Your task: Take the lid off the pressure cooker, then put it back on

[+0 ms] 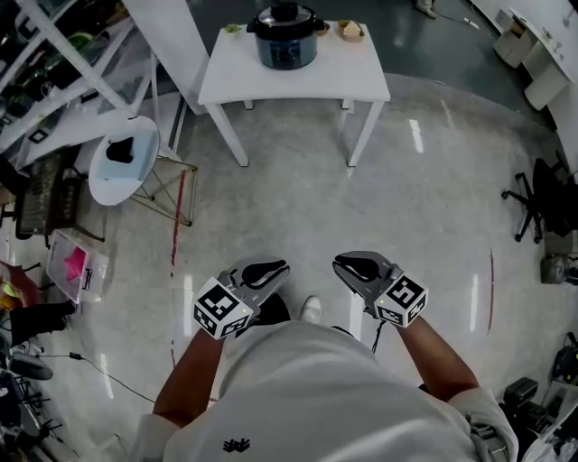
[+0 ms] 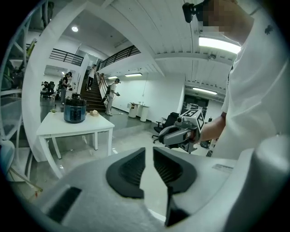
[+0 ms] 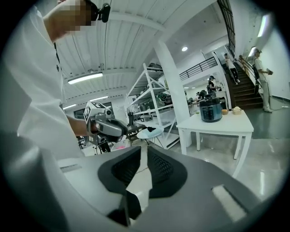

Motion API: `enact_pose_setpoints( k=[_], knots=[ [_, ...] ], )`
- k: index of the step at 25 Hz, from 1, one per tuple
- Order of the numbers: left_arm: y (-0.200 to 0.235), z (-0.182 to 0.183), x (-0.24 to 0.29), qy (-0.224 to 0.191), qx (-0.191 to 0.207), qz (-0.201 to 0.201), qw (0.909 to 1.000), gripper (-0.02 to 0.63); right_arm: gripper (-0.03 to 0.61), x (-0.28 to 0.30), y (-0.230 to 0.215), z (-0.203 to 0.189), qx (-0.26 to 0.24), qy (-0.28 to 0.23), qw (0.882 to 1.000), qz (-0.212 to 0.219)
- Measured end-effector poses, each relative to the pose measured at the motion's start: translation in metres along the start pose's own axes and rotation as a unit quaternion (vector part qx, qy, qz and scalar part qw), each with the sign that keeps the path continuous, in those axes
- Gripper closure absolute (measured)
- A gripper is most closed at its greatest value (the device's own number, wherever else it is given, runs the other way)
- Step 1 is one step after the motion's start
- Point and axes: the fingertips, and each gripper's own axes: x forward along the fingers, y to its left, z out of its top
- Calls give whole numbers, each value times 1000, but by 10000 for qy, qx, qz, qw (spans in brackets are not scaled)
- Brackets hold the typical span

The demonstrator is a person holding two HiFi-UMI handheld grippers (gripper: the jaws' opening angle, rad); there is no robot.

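The dark blue pressure cooker [image 1: 287, 38] stands at the far middle of a white table [image 1: 235, 77], its black lid [image 1: 285, 16] on top. It is several steps ahead of me, small in the left gripper view [image 2: 74, 110] and in the right gripper view [image 3: 211, 110]. My left gripper [image 1: 271, 268] and right gripper [image 1: 352, 264] are held close to my body, over bare floor, pointing forward and toward each other. Both are shut with nothing in them. Each shows in the other's view, the right gripper [image 2: 174, 136] and the left gripper [image 3: 111, 128].
A small bowl [image 1: 351, 31] sits on the table beside the cooker. A round pale-blue chair [image 1: 124, 161] and white shelving stand at the left, a pink box [image 1: 77, 263] on the floor. A black office chair [image 1: 542, 198] is at the right. People stand by stairs [image 2: 111, 95].
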Motion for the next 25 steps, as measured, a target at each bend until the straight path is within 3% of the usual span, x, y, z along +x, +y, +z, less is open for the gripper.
enact_pose_setpoints(
  k=[2, 5, 19, 25],
  knots=[
    [12, 8, 3, -22, -18, -95, 10000, 457, 438, 5, -10, 6, 30, -15, 10000, 30],
    [39, 23, 8, -100, 37, -205, 9997, 416, 411, 16, -34, 16, -51, 29, 10000, -16],
    [249, 125, 33, -312, 393, -533, 9973, 411, 431, 123, -189, 128, -291, 69, 9974, -652],
    [325, 152, 38, -327, 524, -646, 9960, 417, 431, 170, -242, 167, -371, 55, 9960, -813]
  ],
)
